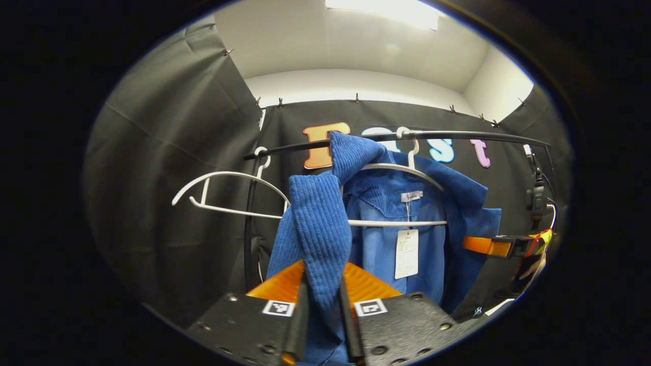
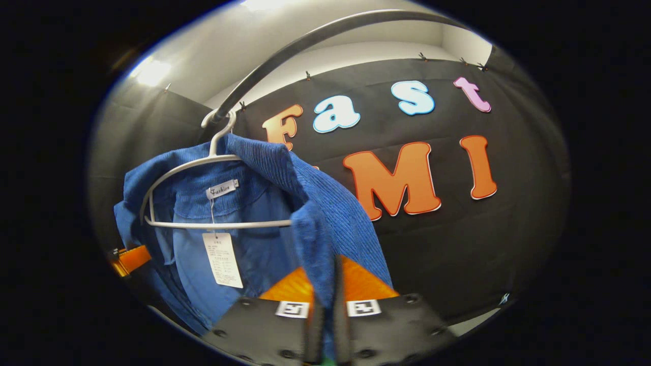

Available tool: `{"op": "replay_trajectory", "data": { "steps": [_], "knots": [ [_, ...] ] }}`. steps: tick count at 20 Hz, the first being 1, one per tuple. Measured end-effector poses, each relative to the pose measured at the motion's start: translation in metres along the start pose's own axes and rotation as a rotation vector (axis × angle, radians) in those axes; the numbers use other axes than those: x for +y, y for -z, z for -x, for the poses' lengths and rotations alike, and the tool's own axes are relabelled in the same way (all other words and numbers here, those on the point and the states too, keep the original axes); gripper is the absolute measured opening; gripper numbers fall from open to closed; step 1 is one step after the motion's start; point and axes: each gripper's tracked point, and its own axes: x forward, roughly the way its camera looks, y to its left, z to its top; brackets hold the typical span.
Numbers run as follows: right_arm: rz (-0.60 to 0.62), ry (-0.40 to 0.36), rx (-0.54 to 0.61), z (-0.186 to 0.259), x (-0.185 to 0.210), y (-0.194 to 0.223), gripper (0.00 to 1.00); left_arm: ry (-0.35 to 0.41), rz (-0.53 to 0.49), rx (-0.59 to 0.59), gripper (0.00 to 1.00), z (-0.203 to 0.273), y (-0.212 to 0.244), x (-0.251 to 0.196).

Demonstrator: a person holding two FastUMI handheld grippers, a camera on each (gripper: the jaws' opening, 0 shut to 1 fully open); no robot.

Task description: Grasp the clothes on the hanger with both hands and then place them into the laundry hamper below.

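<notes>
Nearest the lens in the left gripper view, the left tool (image 1: pixel 324 300) pinches a fold of the blue corduroy jacket (image 1: pixel 325 234) between its two fingers, the ribbed cloth rising out of the narrow gap between them. Just behind that fold, the jacket hangs on a white plastic hanger (image 1: pixel 396 168), with a white paper tag (image 1: pixel 407 253) dangling from its collar label. To the jacket's right, the right tool (image 1: pixel 491 246) shows at the garment's far edge, with part of a hand (image 1: pixel 531 267) behind it. To the jacket's left, an empty white plastic hanger (image 1: pixel 229 195) hangs apart from the cloth. Both hangers hook over a thin dark metal rail (image 1: pixel 457 135) that runs above the jacket.

Seen from the right gripper view, the right tool (image 2: pixel 325 305) is pressed onto the jacket's (image 2: pixel 264 203) front edge, the cloth caught between both fingers. Left of that edge, the paper tag (image 2: pixel 223 260) hangs inside the open garment, and the left tool (image 2: pixel 133 259) shows at the jacket's lower left. Above the jacket, the hanger's (image 2: pixel 193 165) hook sits on the rail (image 2: pixel 315 35).
</notes>
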Motion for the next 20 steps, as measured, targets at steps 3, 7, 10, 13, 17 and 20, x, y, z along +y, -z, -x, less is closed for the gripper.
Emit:
{"op": "replay_trajectory", "data": {
  "steps": [3,7,10,13,17,20],
  "knots": [
    [-0.062,-0.074,0.031,-0.004,0.004,-0.005,0.12,0.035,-0.035,0.032,0.03,0.0,0.0,0.004],
    [-0.138,-0.091,0.074,-0.02,-0.017,-0.014,0.12,0.044,-0.013,0.02,0.02,0.003,-0.014,0.013],
    [-0.199,-0.127,0.09,-0.026,-0.018,-0.026,0.12,0.03,-0.04,0.019,0.02,0.001,-0.024,0.027],
    [-0.307,-0.174,0.13,-0.032,-0.017,-0.032,0.12,0.043,-0.025,0.017,0.02,0.002,-0.035,0.034],
    [-0.45,-0.231,0.172,-0.034,-0.018,-0.039,0.12,0.03,-0.038,0.002,0.0,0.006,-0.053,0.05],
    [-0.517,-0.265,0.158,-0.032,-0.023,-0.052,0.12,0.025,-0.064,0.001,0.02,0.004,-0.059,0.06]
  ]
}}
